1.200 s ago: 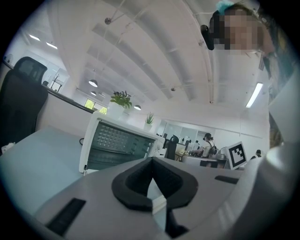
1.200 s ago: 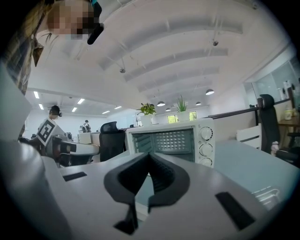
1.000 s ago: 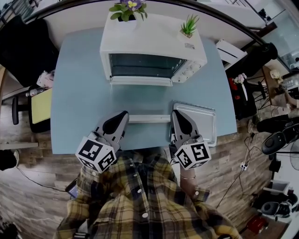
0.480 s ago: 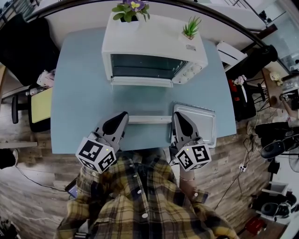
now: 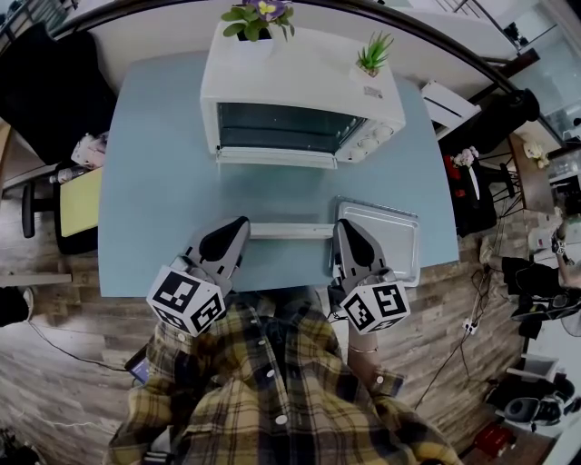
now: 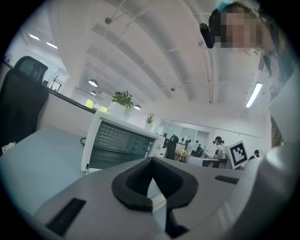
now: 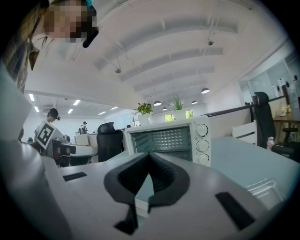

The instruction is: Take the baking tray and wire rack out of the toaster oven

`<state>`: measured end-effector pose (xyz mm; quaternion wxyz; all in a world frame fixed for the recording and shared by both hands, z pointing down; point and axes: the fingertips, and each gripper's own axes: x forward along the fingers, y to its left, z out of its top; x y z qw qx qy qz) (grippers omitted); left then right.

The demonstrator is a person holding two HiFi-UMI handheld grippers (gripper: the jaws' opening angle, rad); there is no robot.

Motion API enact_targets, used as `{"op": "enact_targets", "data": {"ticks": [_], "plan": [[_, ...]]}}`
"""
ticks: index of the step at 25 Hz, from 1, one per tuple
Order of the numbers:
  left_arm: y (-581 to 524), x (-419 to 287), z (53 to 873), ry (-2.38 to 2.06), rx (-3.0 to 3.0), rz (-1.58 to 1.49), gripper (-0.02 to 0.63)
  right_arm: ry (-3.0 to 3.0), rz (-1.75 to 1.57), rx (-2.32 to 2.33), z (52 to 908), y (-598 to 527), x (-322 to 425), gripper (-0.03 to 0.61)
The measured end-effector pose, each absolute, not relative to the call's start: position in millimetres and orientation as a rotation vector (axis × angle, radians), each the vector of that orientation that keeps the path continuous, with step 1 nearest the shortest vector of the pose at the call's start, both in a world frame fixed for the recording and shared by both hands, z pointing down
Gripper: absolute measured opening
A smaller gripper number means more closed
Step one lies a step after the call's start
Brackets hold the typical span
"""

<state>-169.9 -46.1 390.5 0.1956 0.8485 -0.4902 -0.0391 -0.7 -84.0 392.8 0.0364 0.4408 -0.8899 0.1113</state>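
Head view looks down on a matte blue desk [image 5: 154, 182] with a boxy white oven [image 5: 300, 68] at its far edge. The oven's dark window faces the person, and two small potted plants stand on its smooth top, one purple-flowered [image 5: 257, 16] and one spiky green [image 5: 374, 53]. The tray [image 5: 399, 238] is out of the oven: a shallow rectangle of dull silver metal with rounded corners and a raised rim. It lies flat on the desk near the front right corner, partly under the right gripper [image 5: 342, 223]. A pale flat strip [image 5: 290, 231] lies on the desk between that gripper's tip and the left gripper [image 5: 239, 223]; what it is I cannot tell. Both grippers are grey tapered shells, side by side, pointing at the oven. In the gripper views both pairs of fingers are closed: the black ribbed rubber of the left fingers [image 6: 135, 182] and of the right fingers [image 7: 123, 180] meets at the tip, with a narrow wedge of pale surface showing behind. Three round knobs [image 7: 202, 145] are stacked down the oven's right side. Behind the window is a fine silvery grid [image 7: 165, 139] — rack or dimpled back wall, I cannot tell.
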Motion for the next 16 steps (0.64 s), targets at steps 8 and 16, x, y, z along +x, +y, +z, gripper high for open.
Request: {"op": "enact_targets", "data": {"ticks": [8, 16], "plan": [[-45.3, -177.4, 389.0, -1.391, 2.384, -0.093, -0.01, -2.721, 0.34, 1.37, 394.1, -80.5, 0.5, 0.003], [-51.1, -183.4, 388.2, -1.413, 2.391, -0.077, -0.011, -2.724, 0.325, 1.363, 394.5, -83.2, 1.2, 0.003]]}}
